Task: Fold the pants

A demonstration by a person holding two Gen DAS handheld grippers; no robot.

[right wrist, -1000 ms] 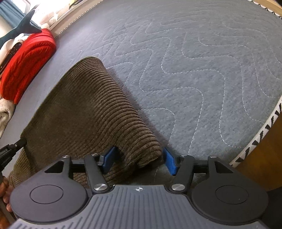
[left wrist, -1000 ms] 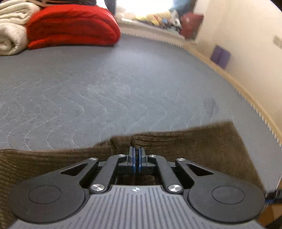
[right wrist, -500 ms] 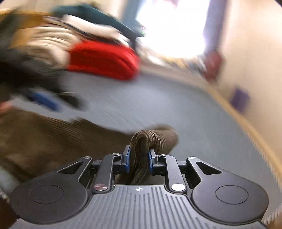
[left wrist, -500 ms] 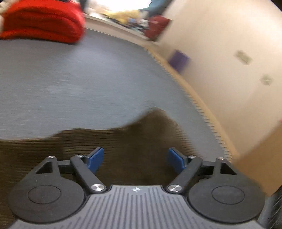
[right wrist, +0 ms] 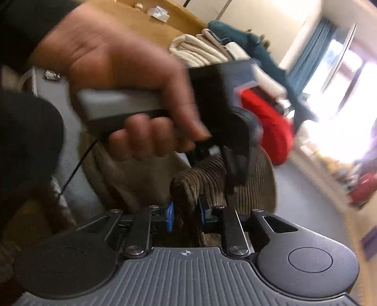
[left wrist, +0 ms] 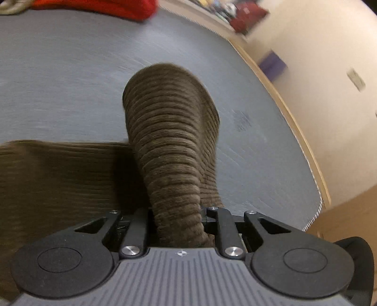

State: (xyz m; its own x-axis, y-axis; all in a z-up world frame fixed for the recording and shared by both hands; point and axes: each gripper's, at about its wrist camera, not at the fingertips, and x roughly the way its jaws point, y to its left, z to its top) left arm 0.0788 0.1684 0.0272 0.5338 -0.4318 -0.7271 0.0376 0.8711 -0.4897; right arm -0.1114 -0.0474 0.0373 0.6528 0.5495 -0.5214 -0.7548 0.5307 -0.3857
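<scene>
Both grippers have hold of the brown ribbed corduroy pants (left wrist: 169, 146), which lie on the grey quilted mattress cover (left wrist: 70, 77); most of the garment is spread flat to the lower left in the left wrist view, with one thick fold raised off the surface. Left gripper (left wrist: 178, 226): a rolled hump of corduroy runs between the jaws, which are closing on it; the pads themselves are hidden behind the cloth. Right gripper (right wrist: 185, 219): its blue pads (right wrist: 170, 219) press a bunched edge of the same cloth from both sides, though the jaws are easing slightly apart. In the right wrist view a person's hand (right wrist: 122, 94) holds the other gripper's handle just beyond this pinch, so the two grips sit close together on one end of the garment. Judgement: the step in hand is carrying a gathered end over to lay a fold. To do it well, keep both pinches firm, raise the fold clear of the flat part so it does not drag, move the two grippers level with each other, and set the edge down aligned before letting go. Risk: thick corduroy may slip out of a loosening right grip. Red folded blanket (left wrist: 99, 8) lies well apart at the far edge.
</scene>
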